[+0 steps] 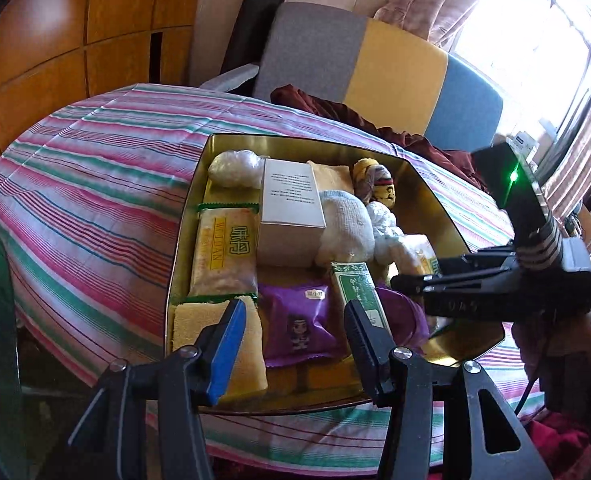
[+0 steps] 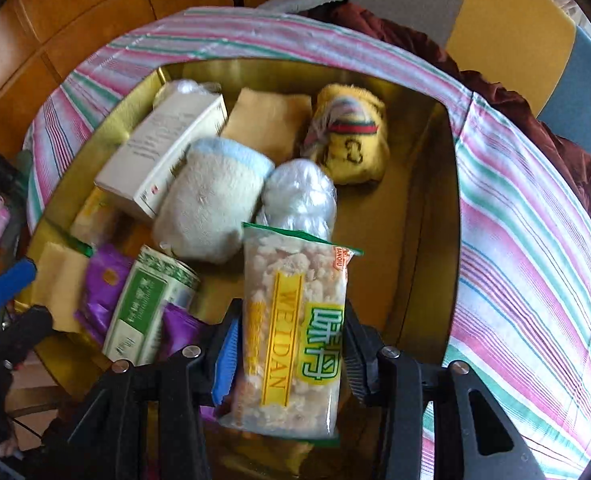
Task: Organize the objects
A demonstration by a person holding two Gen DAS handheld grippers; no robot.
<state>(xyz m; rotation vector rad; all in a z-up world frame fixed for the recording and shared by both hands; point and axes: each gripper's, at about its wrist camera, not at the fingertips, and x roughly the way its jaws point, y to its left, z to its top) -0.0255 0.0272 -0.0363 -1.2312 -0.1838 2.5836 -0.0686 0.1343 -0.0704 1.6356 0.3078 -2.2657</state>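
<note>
Right gripper (image 2: 291, 344): jaws clamped on a clear rice-cracker packet with a yellow band and green ends (image 2: 291, 336), blue pad on one side, black ribbed pad on the other, packet held above the near part of a gold metal tray (image 2: 435, 208). Beyond the packet's far end, inside the tray: a clear plastic bag of white stuff (image 2: 301, 196), a cream plush roll with a pale blue rim (image 2: 211, 204), a white cardboard box (image 2: 163, 152) leaning on its side, a flat tan cloth pad (image 2: 267, 120) and a yellow plush toy with a red-and-green stripe (image 2: 351, 140) toward the far wall. To the left, a green-and-white printed carton (image 2: 147, 300) lying over purple snack sachets (image 2: 103, 280).

Left gripper (image 1: 291, 320): jaws parted to a narrow gap, nothing between the pads, poised over the near edge of the same tray, above a purple sachet with a cartoon figure (image 1: 299, 320). Beside its blue pad, a yellow sponge cloth (image 1: 215, 340); past that, a second rice-cracker packet (image 1: 223, 256) flat along the tray's left wall. Tray resting on a pink, green and white striped cloth (image 1: 95, 168); behind it, a cushion in grey, yellow and blue panels (image 1: 395, 68).
</note>
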